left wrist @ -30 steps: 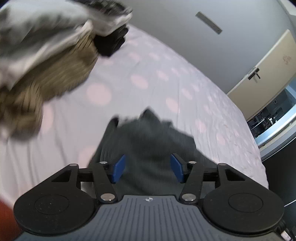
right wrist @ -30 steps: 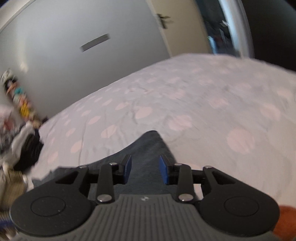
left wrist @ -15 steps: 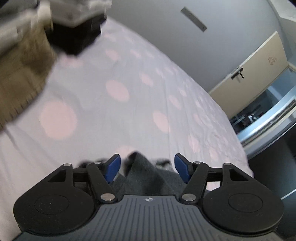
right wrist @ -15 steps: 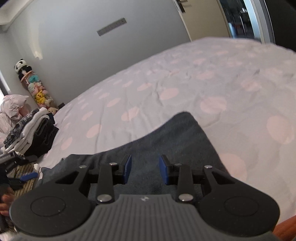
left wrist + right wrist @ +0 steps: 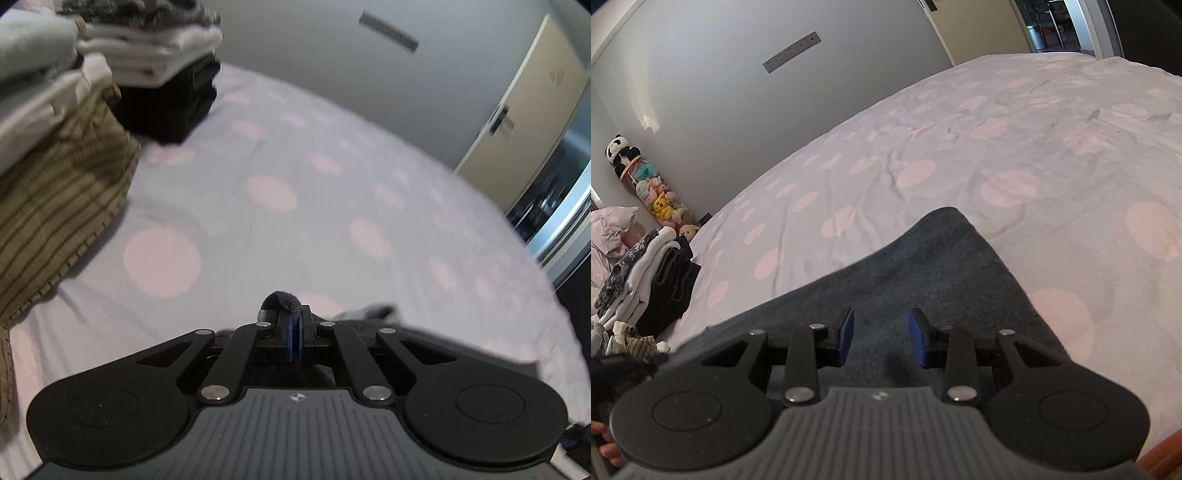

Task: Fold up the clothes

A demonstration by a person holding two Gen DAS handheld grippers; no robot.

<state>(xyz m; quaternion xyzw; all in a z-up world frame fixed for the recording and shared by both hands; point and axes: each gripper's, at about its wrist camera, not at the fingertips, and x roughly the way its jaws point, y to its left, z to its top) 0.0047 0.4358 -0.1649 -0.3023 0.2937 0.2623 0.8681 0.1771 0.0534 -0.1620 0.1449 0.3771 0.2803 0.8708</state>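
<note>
At lower centre of each view, left gripper (image 5: 295, 334) clamped on dark grey garment (image 5: 923, 273) edge, right gripper (image 5: 881, 338) fingers apart above it, dotted bedsheet (image 5: 1015, 147) beneath.

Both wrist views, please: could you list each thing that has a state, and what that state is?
left gripper: shut on a fold of the dark grey garment.
right gripper: open, above the garment.
dark grey garment: spread flat on the bedsheet, one corner pointing away.
bedsheet: lightly wrinkled.
clothes stack: folded and piled.
striped brown garment: lying in a heap under pale clothes.
</note>
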